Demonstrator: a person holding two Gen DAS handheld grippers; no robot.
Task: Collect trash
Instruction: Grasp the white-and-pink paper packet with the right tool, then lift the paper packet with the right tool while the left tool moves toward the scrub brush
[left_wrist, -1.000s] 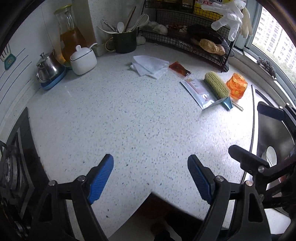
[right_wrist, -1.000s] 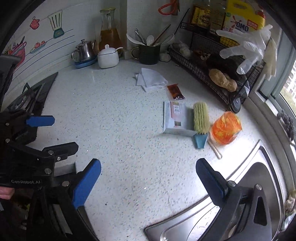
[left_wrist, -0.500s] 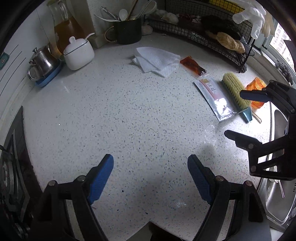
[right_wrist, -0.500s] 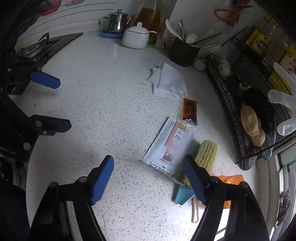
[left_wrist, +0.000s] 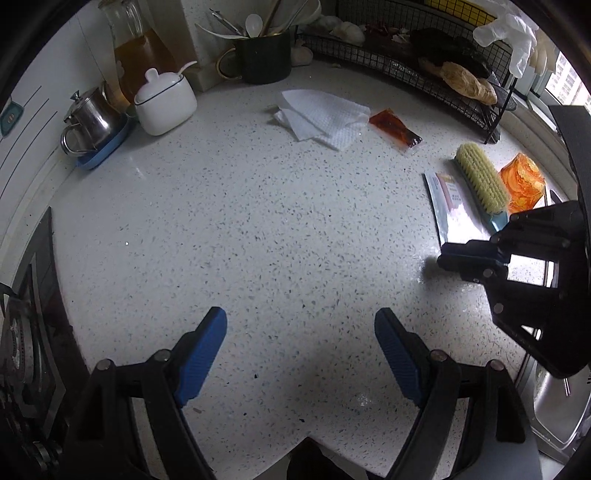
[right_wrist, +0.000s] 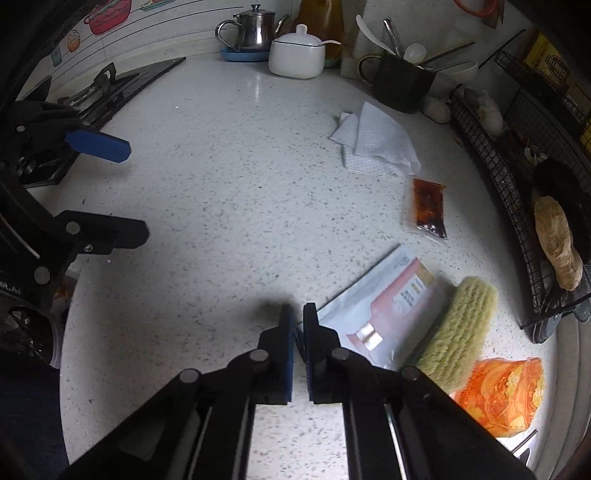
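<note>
Steeply tilted right tool (right_wrist: 298, 317) (clamped) pinches pouch (right_wrist: 384, 314).

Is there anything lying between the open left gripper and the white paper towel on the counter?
Nothing visible. From the left gripper to the crumpled white paper towel there is only bare speckled white countertop. The red sauce sachet lies to the towel's right, off that path.

steel teapot (left_wrist: 89, 122), white sugar bowl (left_wrist: 165, 101), utensil mug (left_wrist: 263, 55), scrub brush (left_wrist: 478, 177), wire rack (left_wrist: 413, 70)
</note>
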